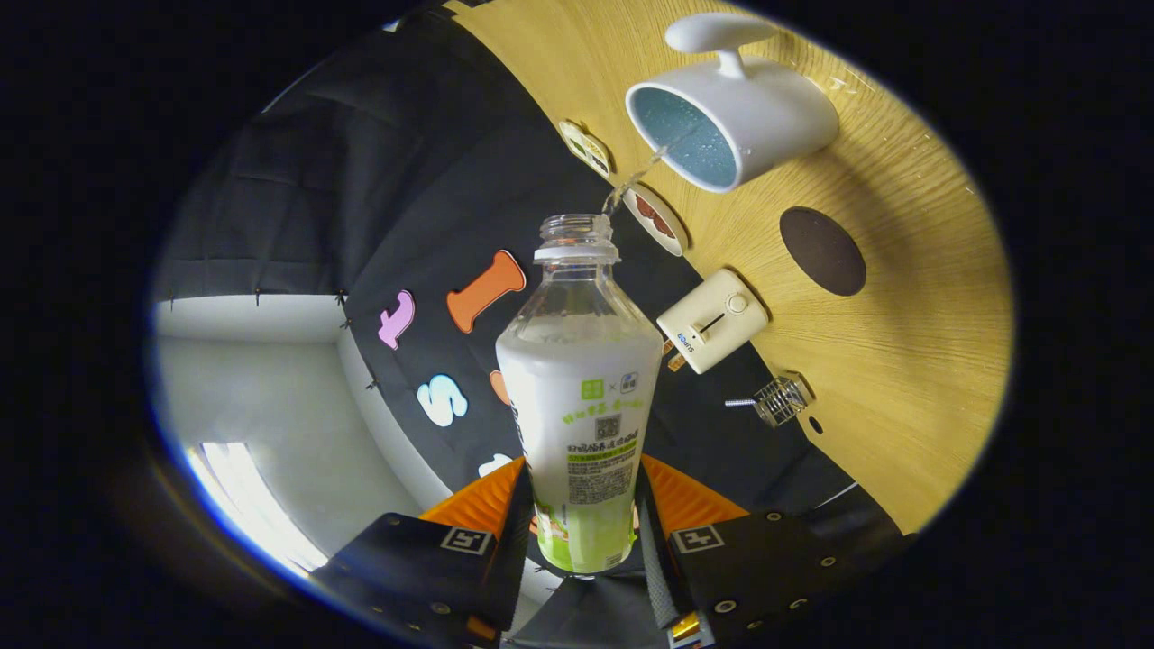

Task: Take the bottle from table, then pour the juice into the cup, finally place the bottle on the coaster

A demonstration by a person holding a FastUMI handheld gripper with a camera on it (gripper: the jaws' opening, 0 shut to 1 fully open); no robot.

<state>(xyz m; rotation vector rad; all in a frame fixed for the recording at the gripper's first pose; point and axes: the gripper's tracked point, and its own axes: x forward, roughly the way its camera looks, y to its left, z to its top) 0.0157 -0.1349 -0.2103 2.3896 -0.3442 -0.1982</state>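
The tool (581,523) is clamping the clear plastic bottle with the white and green label (581,397), its two fingers closed in on the lower labelled part of the body from either side, so the bottle is pointing straight ahead along them with its uncapped neck toward twelve o'clock. The whole view is rolling over, and a thin stream of liquid is arcing from the bottle mouth toward one o'clock into the white ceramic mug with the pale blue inside (735,113), which is standing on the light wooden desk (911,297). The pour is looking well under way, with pale milky juice still filling much of the bottle. A round dark brown coaster (822,251) is lying on the desk at about four o'clock from the mug, apart from it, and this is probably where the bottle is going next. A small cream box-shaped appliance (712,320) and a little wire basket (780,399) are sitting nearer the desk edge. The thin plastic wall is likely giving under pressure and feeling slick, and the load is lightening as it drains, so the low mid-body hold seems sensible for steady tipping
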